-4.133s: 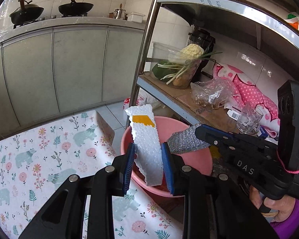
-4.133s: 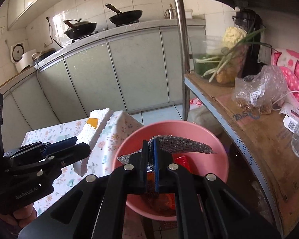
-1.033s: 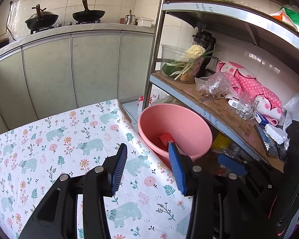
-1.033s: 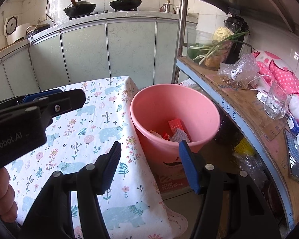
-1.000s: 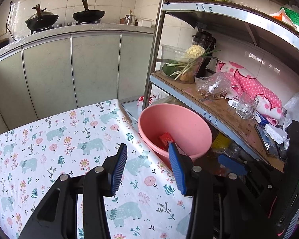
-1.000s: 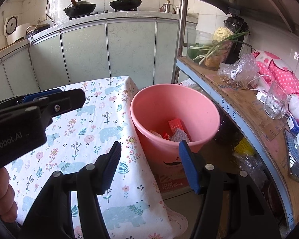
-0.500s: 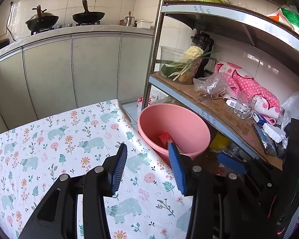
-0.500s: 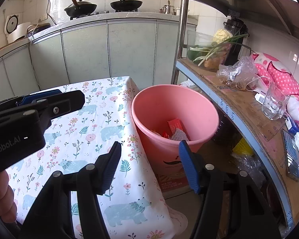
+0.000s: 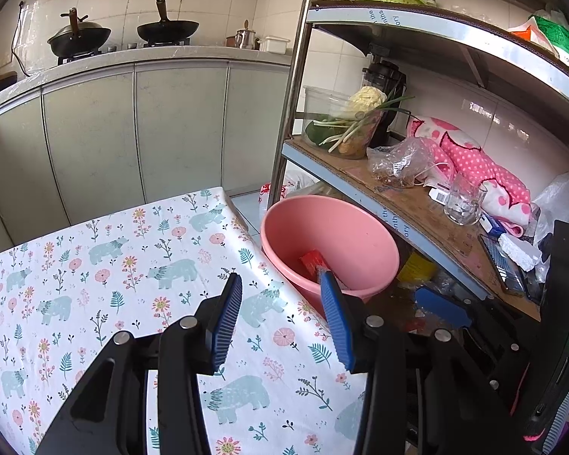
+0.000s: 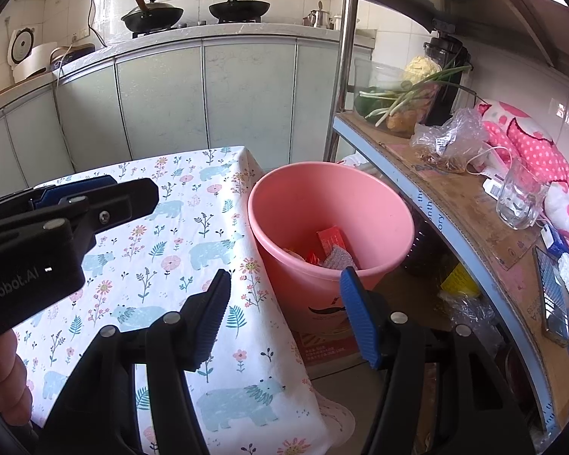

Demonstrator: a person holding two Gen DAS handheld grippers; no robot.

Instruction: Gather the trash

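A pink bucket [image 9: 356, 235] [image 10: 284, 204] stands on the floor between the table's right edge and a metal shelf. Inside it lie a red packet [image 10: 332, 240], a grey scouring pad [image 10: 339, 259] and other scraps. My left gripper [image 9: 280, 305] hovers open over the table's right edge, with nothing between its blue pads. My right gripper [image 10: 284, 301] is open too, empty, above the table corner and the bucket's near rim. The left gripper's body [image 10: 57, 223] shows at the left of the right wrist view.
The table wears a floral cloth with bears [image 9: 113, 265] [image 10: 178, 242]. The shelf [image 9: 417, 204] at right carries vegetables in a tub, a plastic bag, a glass [image 10: 519, 199] and pink fabric. Grey cabinets [image 9: 132, 132] with woks on the stove stand behind.
Four seconds back the left gripper held a white foam piece and the right a grey scouring pad over the bucket; both now stand open and empty, drawn back. Over the last second nothing moved.
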